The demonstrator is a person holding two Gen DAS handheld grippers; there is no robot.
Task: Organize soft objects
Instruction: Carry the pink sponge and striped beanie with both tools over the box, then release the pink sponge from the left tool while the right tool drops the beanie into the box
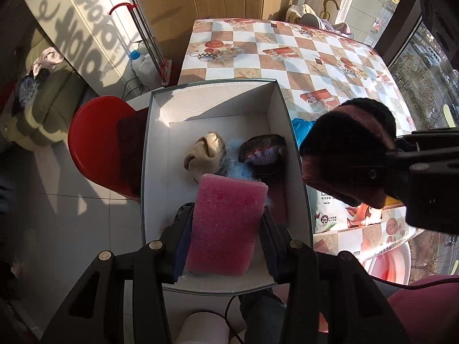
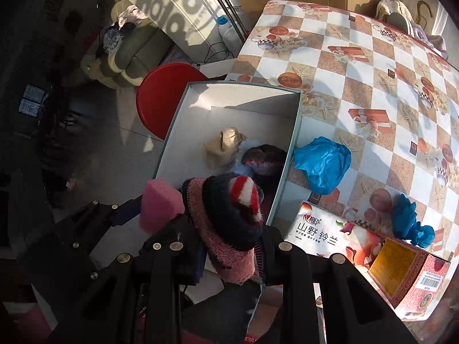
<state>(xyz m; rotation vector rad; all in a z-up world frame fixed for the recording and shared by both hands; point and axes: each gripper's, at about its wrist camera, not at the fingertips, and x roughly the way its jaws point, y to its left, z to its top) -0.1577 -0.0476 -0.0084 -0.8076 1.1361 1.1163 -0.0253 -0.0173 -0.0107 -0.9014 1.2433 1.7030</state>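
Observation:
My left gripper (image 1: pixel 226 223) is shut on a pink sponge (image 1: pixel 226 226) and holds it over the near end of an open white box (image 1: pixel 160 132). The box holds a beige sock (image 1: pixel 205 156), a pale blue fluffy item (image 1: pixel 236 169) and a dark sparkly sock (image 1: pixel 264 152). My right gripper (image 2: pixel 232 243) is shut on a rolled knit sock, pink, navy and red-white striped (image 2: pixel 229 215), above the box's near right corner (image 2: pixel 275 212). The sock also shows in the left wrist view (image 1: pixel 347 154), the sponge in the right wrist view (image 2: pixel 159 203).
The box sits at the left edge of a table with a checkered cloth (image 2: pixel 373 57). Two crumpled blue plastic bags (image 2: pixel 321 163) (image 2: pixel 407 220) and a printed tissue carton (image 2: pixel 373 252) lie right of the box. A red stool (image 1: pixel 94 143) stands left of it.

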